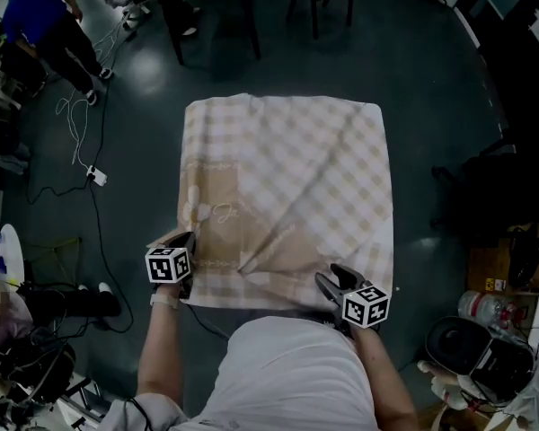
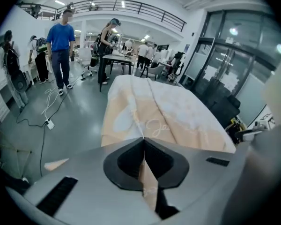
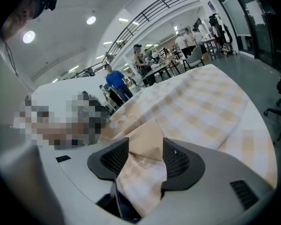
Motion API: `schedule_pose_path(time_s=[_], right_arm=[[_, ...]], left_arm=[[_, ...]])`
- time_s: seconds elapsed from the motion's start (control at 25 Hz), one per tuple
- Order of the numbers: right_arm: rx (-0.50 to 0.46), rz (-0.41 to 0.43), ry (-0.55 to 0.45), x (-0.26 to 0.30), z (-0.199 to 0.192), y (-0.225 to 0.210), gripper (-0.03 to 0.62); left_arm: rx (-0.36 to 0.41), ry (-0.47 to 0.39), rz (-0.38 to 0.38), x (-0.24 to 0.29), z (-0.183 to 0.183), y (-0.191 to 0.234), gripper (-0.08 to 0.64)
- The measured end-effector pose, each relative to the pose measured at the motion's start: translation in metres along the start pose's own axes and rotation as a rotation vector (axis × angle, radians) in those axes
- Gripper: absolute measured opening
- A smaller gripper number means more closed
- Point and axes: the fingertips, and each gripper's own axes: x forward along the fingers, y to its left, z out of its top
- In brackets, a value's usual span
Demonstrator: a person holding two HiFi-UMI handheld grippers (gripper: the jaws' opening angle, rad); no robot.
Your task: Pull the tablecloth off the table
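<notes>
Left gripper (image 1: 185,239), right gripper (image 1: 329,280), jaws clamped on tablecloth (image 1: 287,173) edge, floor cable (image 1: 96,212) alongside, person (image 1: 41,18) beyond

table hidden under tablecloth (image 1: 287,196) (its script print unreadable), bystander (image 1: 38,12) cropped

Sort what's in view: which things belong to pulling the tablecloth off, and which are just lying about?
Job in hand:
beige-and-white checked fabric tablecloth
left gripper, shut on its near-left corner
right gripper, shut on a bunched fold

Lying about:
white power strip
clear plastic bottle
person in blue top
</notes>
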Motion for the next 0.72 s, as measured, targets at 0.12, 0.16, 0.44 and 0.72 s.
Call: schedule_pose_path(time_s=[0.12, 0.16, 0.44, 0.72], right_arm=[[-0.012, 0.020, -0.006, 0.001, 0.001, -0.004, 0.201], [-0.017, 0.028, -0.008, 0.002, 0.002, -0.005, 0.201], [-0.047, 0.076, -0.029, 0.001, 0.013, -0.011, 0.201], [-0.067, 0.099, -0.052, 0.004, 0.034, -0.016, 0.201]], left_arm=[[0.022, -0.024, -0.041, -0.014, -0.003, -0.029, 0.012], [0.035, -0.031, -0.051, -0.019, -0.004, -0.039, 0.012], [0.068, -0.072, -0.104, -0.048, -0.016, -0.098, 0.012], [0.153, -0.051, -0.172, -0.073, -0.033, -0.153, 0.012]])
